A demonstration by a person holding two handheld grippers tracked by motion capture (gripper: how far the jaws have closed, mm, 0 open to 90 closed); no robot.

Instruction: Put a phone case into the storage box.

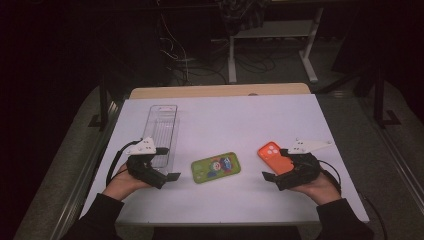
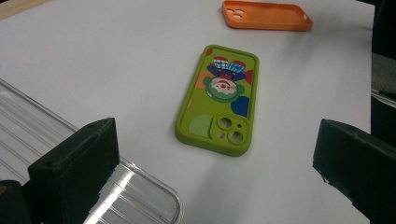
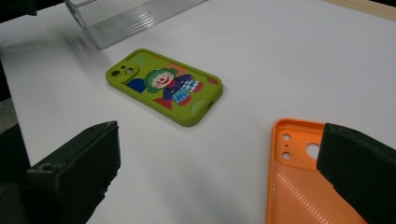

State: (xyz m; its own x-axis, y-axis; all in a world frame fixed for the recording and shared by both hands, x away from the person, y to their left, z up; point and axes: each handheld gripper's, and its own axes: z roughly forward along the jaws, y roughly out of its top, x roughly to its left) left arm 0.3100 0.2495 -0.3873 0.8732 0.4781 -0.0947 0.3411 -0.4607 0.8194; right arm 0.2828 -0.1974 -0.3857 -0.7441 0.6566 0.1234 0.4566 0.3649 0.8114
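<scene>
green rubbery phone case [image 2: 217, 100]: matt rim, glossy printed clown back | orange soft-plastic phone case [image 3: 303, 186]: matt, finely dotted inner face | clear ribbed hard-plastic tray [image 1: 162, 131]: glossy, see-through | white table sheet [image 1: 260, 125]: smooth, matt | pale wood table edge [image 1: 220, 91] | black gripper pads [image 2: 77, 163]: dull, slightly rough

The orange case [image 3: 299, 186] runs off the bottom edge (right tool's jaw covers one corner).

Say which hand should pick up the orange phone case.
Right. The right gripper sits open beside the orange case, one jaw already over its edge. The left gripper is across the table by the clear tray.
</scene>
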